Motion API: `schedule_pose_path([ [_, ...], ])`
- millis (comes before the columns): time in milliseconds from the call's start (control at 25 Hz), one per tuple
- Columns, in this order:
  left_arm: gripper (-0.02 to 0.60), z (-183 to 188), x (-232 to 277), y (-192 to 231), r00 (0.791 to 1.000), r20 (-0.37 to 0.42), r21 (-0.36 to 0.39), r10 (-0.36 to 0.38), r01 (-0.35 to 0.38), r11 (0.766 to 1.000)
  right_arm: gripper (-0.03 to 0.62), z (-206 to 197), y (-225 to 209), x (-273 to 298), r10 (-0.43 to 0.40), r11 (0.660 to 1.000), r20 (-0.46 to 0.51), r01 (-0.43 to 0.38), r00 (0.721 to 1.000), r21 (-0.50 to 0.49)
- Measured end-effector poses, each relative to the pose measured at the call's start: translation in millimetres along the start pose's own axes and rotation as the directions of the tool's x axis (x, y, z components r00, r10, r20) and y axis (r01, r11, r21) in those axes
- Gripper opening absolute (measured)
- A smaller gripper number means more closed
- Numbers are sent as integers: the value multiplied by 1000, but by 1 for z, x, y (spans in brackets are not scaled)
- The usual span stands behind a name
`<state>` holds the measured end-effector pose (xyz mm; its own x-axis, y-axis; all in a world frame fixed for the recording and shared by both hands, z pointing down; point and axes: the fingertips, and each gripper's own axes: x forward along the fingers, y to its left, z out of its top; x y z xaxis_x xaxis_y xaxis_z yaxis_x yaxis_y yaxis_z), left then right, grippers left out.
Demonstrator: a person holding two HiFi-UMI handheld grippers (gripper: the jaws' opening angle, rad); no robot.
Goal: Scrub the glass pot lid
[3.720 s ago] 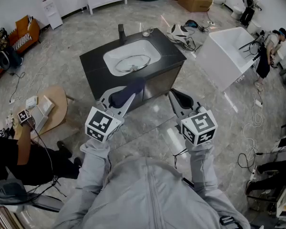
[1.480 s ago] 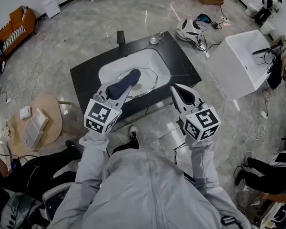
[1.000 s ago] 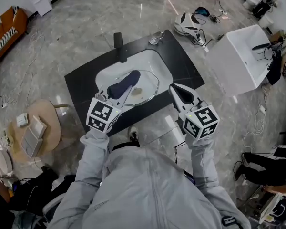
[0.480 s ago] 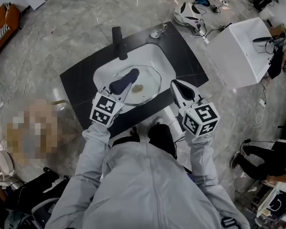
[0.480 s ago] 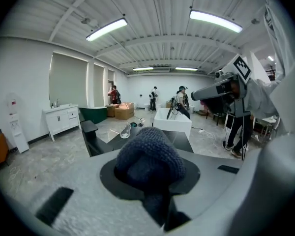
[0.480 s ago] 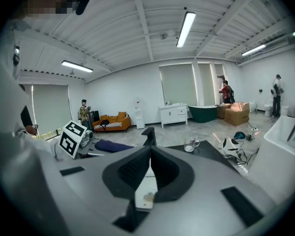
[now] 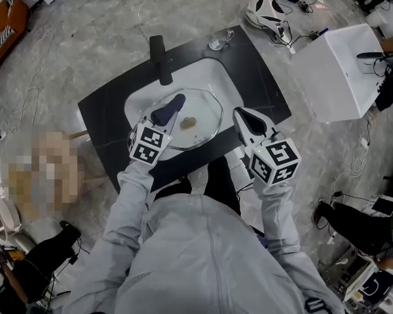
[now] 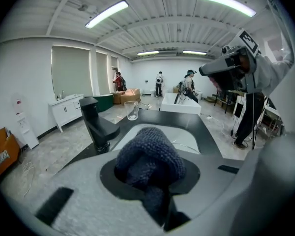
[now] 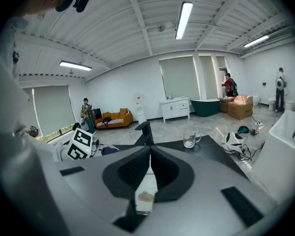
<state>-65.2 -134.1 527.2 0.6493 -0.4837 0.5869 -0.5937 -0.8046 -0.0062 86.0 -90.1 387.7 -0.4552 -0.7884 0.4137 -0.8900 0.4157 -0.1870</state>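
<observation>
Desk: What is in the left tool?

Caption writer: The left tool [image 7: 173, 103] is clamped on a dark blue knitted cloth [image 8: 148, 156], which bulges out past the jaws.

Desk: And the right?

Caption writer: The right tool [image 7: 241, 116] grips nothing. Its jaws are drawn together, with only a thin slit between them. It hangs above the near right rim of the basin.

Desk: Where is the lid?

Caption writer: The glass pot lid [image 7: 206, 110] lies flat in the white basin [image 7: 230, 84], with a brownish smear [image 7: 188, 121] near its middle. In the head view the cloth sits over the lid's left part. Whether it touches the glass cannot be told.

Desk: What lies around it?

Caption writer: The basin is set in a black tabletop [image 7: 265, 93]. A black tap [image 7: 158, 59] stands at the basin's far left. A clear glass cup [image 7: 217, 42] stands near the tabletop's far edge, to the right of the tap. Well apart to the right, a white tub [image 7: 337, 70] stands on the marble floor. The person's grey sleeves reach in from the near side.
</observation>
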Motion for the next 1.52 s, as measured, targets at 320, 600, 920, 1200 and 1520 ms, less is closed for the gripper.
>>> schedule_pose_path([
  [320,82,-20,49,14,994,-92,-42,51,-55,998,30,-22,-26,29,52,999,-89,-53,995,0],
  [600,83,-51,96,26,975,-193,-46,112,-123,991,31,-40,-46,55,112,994,-152,-109,982,30],
  [920,83,-86,136,38,934,-303,-20,189,-204,979,31,-50,-69,77,173,984,-196,-163,965,68],
  [1200,82,-108,168,48,897,-395,-2,198,-216,976,31,-59,-75,90,236,971,-233,-221,943,89],
  [1520,83,-118,188,36,904,-411,-123,116,-181,976,31,-60,-70,96,300,954,-265,-284,917,95],
])
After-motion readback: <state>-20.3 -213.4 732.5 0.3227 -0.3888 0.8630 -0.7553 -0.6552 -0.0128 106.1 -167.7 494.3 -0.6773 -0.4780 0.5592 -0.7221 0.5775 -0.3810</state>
